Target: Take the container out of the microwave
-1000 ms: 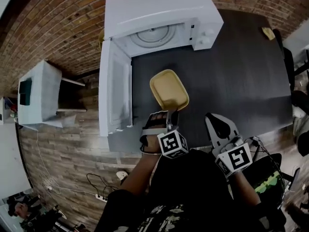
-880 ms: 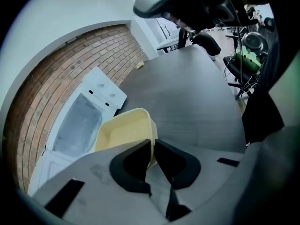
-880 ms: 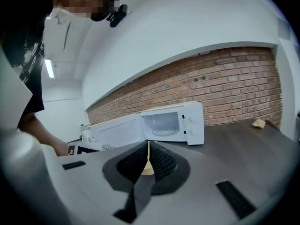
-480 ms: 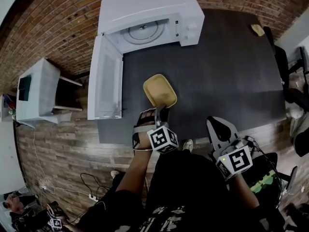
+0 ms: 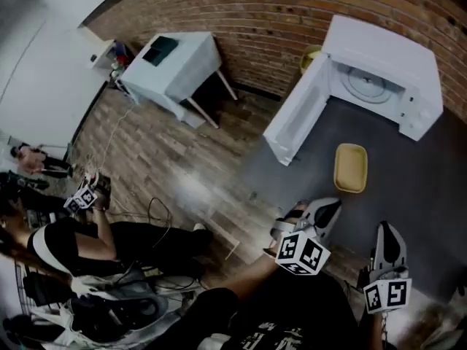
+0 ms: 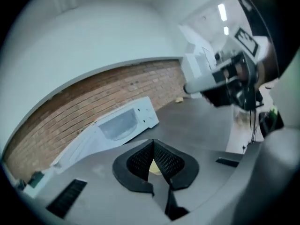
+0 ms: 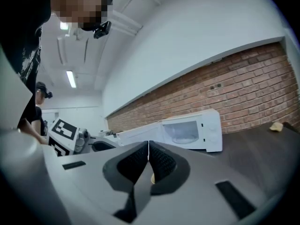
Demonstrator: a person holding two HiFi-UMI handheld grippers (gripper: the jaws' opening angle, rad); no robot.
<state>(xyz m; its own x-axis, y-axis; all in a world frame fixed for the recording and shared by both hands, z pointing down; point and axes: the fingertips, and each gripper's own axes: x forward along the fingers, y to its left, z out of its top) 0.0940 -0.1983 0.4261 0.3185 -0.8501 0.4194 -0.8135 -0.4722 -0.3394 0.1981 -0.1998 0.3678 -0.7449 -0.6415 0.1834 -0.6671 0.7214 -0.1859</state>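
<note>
Cam setup: one overhead, two riding low.
Head cam is looking steeply down from high up, framing table (image 5: 423,195) and microwave (image 5: 379,79) at right. Cams on left gripper (image 5: 330,207) and right gripper (image 5: 387,233) are sitting near the tabletop, facing along their jaws toward the wall (image 5: 241,20); all three are sharing the microwave.

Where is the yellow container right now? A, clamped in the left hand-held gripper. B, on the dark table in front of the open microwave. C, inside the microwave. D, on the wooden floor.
B: the yellow container lies flat on the dark table, just outside the microwave, whose door stands open.
</note>
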